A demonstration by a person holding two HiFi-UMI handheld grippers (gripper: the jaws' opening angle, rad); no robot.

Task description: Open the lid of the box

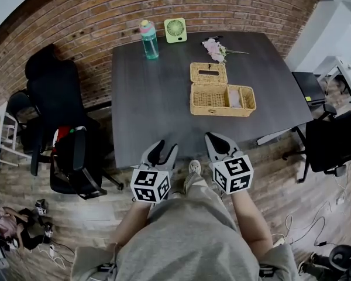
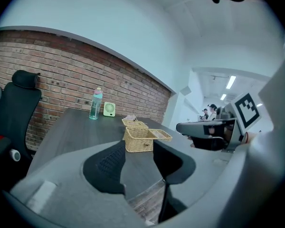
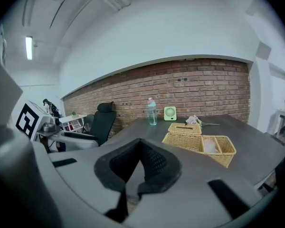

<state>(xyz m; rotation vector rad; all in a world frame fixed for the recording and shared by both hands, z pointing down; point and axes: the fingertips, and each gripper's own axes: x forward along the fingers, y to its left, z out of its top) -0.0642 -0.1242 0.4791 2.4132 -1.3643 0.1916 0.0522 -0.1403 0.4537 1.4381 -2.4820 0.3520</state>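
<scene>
A wicker box [image 1: 221, 100] stands on the dark table [image 1: 146, 110] with its top open. Its woven lid [image 1: 209, 72] lies flat just behind it. Something white rests in the box's right compartment. Both grippers hang off the table's near edge, well short of the box. My left gripper [image 1: 163, 149] is open with nothing between its fingers. My right gripper [image 1: 216, 139] is shut and empty. The left gripper view looks across the table between that gripper's [image 2: 138, 148] spread fingers to the box [image 2: 138, 140] and lid [image 2: 134, 124]. From the right gripper [image 3: 141, 144], the box [image 3: 199, 145] and lid [image 3: 185, 128] lie ahead to the right.
At the table's far edge stand a teal bottle [image 1: 148, 40], a small green fan [image 1: 175, 30] and a pink flower [image 1: 215, 48]. Black office chairs [image 1: 58, 98] sit left of the table, and another chair [image 1: 333, 139] at the right. A person's legs and shoe [image 1: 194, 167] are below the grippers.
</scene>
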